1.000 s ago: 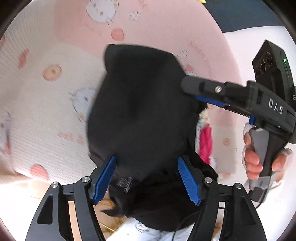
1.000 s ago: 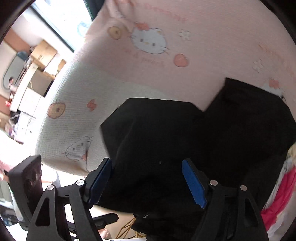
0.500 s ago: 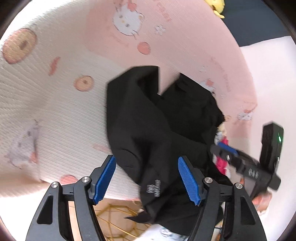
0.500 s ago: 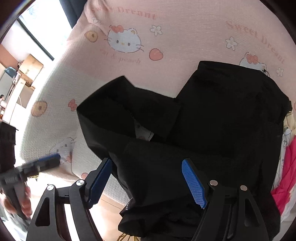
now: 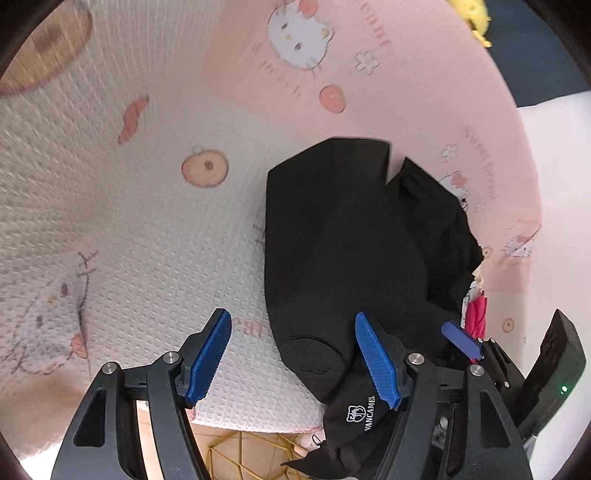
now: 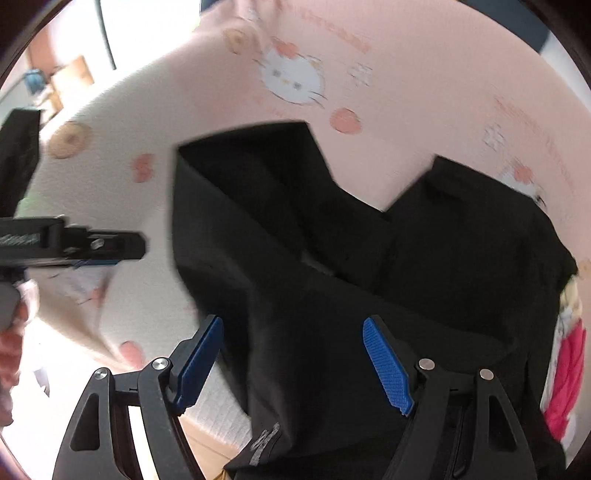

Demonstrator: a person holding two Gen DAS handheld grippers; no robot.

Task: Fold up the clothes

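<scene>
**Both grippers spread over the black garment at the bed's edge**

Nearest to me, my left gripper (image 5: 293,356) has its blue ribbed pads (image 5: 208,356) spread apart with nothing pinched between them; the near left edge of the crumpled black fabric garment (image 5: 354,258) lies below the gap, beside a printed white logo. My right gripper (image 6: 293,363) is also spread wide, hanging over the garment's middle, its pads clear of the cloth. In the right wrist view, which is blurred, the left gripper shows side-on to the left of the garment, with a person's hand (image 6: 14,325) on its handle.

The garment lies on the pink and white waffle-textured bedspread with cartoon cat prints (image 5: 147,221), its near end drooping over the bed's edge. Just to the garment's right sits a bunched pink and white cloth (image 6: 567,369). Beyond the garment, the bedspread runs on to a small yellow object (image 5: 476,18) at its far edge.
</scene>
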